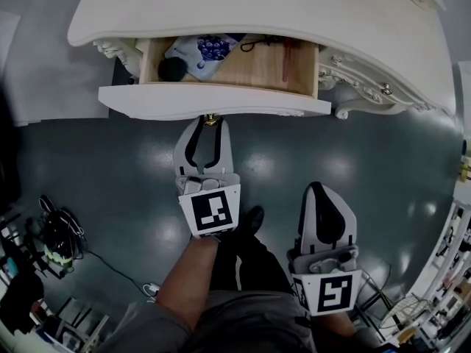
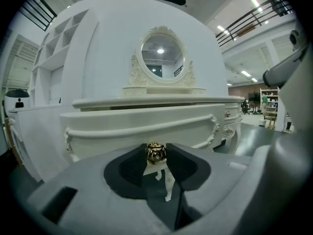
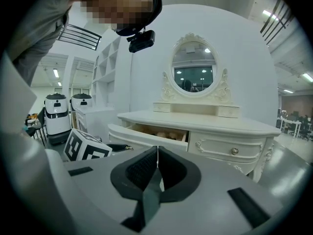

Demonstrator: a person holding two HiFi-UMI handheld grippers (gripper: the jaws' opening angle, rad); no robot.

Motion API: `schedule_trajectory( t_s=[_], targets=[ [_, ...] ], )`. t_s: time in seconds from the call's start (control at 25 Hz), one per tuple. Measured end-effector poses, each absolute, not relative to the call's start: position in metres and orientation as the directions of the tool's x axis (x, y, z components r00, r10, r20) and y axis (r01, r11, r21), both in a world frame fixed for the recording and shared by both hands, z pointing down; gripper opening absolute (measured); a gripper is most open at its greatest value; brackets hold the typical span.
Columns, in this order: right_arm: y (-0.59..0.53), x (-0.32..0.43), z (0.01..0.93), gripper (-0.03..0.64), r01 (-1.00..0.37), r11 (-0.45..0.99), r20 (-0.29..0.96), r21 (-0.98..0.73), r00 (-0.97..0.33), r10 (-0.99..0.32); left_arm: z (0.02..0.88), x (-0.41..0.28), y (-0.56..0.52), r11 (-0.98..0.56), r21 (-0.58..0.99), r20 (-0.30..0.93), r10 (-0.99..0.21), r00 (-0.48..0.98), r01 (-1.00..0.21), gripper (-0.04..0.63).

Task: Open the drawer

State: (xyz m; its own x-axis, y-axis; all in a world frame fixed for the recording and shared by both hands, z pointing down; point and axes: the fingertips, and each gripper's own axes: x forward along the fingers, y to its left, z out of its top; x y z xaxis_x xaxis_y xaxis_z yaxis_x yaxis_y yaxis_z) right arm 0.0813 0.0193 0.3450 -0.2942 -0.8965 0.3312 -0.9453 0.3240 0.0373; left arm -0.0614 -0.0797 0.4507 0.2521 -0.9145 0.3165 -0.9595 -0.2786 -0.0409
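Observation:
A white dressing table (image 1: 309, 6) has its middle drawer (image 1: 213, 101) pulled out, with a wooden inside that holds a dark ball, a blue-printed bag and a cable. My left gripper (image 1: 210, 121) is shut on the drawer's gold knob (image 2: 156, 152), its black pads (image 2: 182, 165) pressed on either side of the knob. My right gripper (image 1: 321, 191) hangs back over the floor, right of the left one, with its tips touching and nothing between them. In the right gripper view the drawer (image 3: 146, 133) shows open, left of a closed drawer (image 3: 230, 151).
An oval mirror (image 3: 193, 72) stands on the dressing table. Dark grey floor (image 1: 110, 168) lies in front of it. Cables and gear (image 1: 55, 234) sit at the lower left, racks (image 1: 441, 271) at the right. White robots (image 3: 56, 116) stand far left in the right gripper view.

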Motion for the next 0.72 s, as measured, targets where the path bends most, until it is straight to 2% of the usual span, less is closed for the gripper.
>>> schedule_trajectory(
  t_s=[0.72],
  targets=[
    [0.028,0.074,0.341,0.015,-0.940,0.340,0.337,0.027,-0.312,-0.888,0.450,-0.064,-0.061,-0.271,-0.033,0.336,-0.910,0.244,-0.962,0.130]
  ],
)
